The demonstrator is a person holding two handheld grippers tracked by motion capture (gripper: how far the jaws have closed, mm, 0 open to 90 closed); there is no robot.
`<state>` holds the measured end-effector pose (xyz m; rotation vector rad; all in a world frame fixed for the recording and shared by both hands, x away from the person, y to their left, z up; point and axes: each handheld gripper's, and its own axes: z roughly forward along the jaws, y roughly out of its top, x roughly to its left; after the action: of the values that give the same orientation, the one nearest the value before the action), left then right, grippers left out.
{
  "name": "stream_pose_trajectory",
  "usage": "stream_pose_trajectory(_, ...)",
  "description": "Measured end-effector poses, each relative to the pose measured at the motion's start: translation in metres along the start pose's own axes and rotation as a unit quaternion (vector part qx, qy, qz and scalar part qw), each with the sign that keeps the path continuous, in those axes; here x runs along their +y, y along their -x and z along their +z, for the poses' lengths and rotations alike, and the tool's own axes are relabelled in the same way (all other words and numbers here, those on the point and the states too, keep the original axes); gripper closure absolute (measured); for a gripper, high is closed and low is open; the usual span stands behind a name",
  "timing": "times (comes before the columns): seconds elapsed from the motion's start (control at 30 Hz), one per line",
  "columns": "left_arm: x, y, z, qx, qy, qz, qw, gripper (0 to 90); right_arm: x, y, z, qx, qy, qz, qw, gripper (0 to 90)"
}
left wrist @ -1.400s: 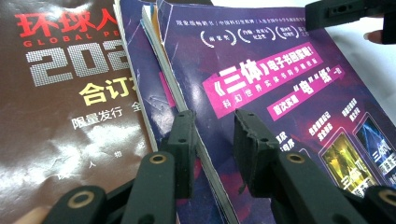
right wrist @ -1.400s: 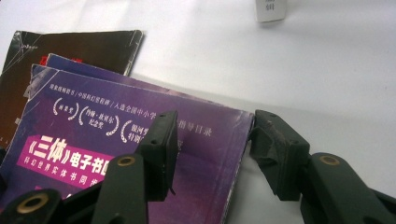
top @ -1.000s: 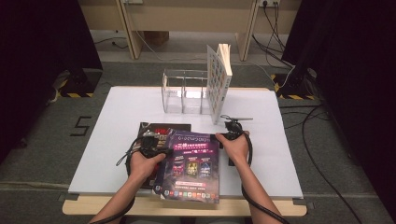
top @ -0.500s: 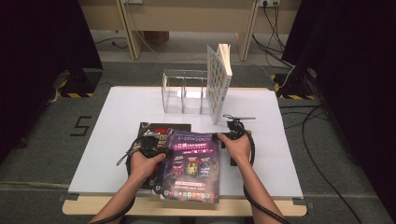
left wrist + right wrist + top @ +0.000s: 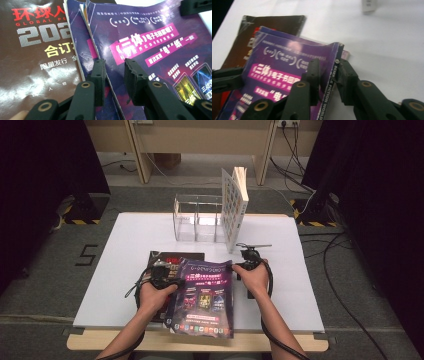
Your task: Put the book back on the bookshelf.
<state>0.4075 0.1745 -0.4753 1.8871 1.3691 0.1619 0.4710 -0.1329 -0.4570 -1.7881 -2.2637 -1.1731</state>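
A purple magazine [image 5: 202, 295] lies slanted at the table's front, partly over a dark red magazine [image 5: 165, 257]. My left gripper [image 5: 172, 281] is at its left edge; in the left gripper view the cover's edge [image 5: 150, 45] runs between the jaws of that gripper [image 5: 113, 72], which pinch the pages. My right gripper [image 5: 235, 267] is at the right edge. Its jaws have just been closing, and in the right gripper view this gripper [image 5: 329, 72] clamps the bent-up spine of the purple magazine [image 5: 279, 67].
A clear acrylic divider rack [image 5: 197, 217] stands at the back of the white table [image 5: 125, 245], with a white patterned book [image 5: 234, 207] upright at its right end. The dark red magazine [image 5: 37, 50] sticks out to the left under the purple one.
The right gripper's jaws have come together on the purple magazine's right edge, and that edge now curls up. The left hand and its gripper have stayed where they were.
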Motion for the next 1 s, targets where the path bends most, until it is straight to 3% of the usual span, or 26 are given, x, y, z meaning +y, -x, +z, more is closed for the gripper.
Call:
stream_pose_trajectory(0.17, 0.000, 0.000, 0.000, 0.000, 0.003, -0.002, 1.0000, 70.0, 0.000, -0.005, -0.002, 0.007, -0.005, -0.014, 0.9999, 76.6)
stream_pose_trajectory(0.43, -0.001, -0.001, -0.003, -0.010, 0.003, 0.009, 0.9999, 68.8, 0.004, -0.003, -0.008, 0.034, -0.002, 0.005, 0.9994, 80.6)
stream_pose_trajectory(0.47, -0.002, -0.003, -0.007, -0.024, 0.012, 0.002, 0.9996, 68.2, 0.004, -0.004, -0.010, 0.038, 0.012, 0.011, 0.9991, 81.9)
stream_pose_trajectory(0.67, -0.007, -0.005, -0.024, -0.017, 0.026, 0.016, 0.9994, 63.1, 0.006, -0.012, -0.018, 0.046, 0.036, 0.005, 0.9983, 83.6)
stream_pose_trajectory(1.0, -0.034, -0.019, -0.051, -0.014, 0.054, -0.001, 0.9985, 61.4, 0.009, -0.024, -0.029, 0.043, 0.055, -0.018, 0.9974, 84.4)
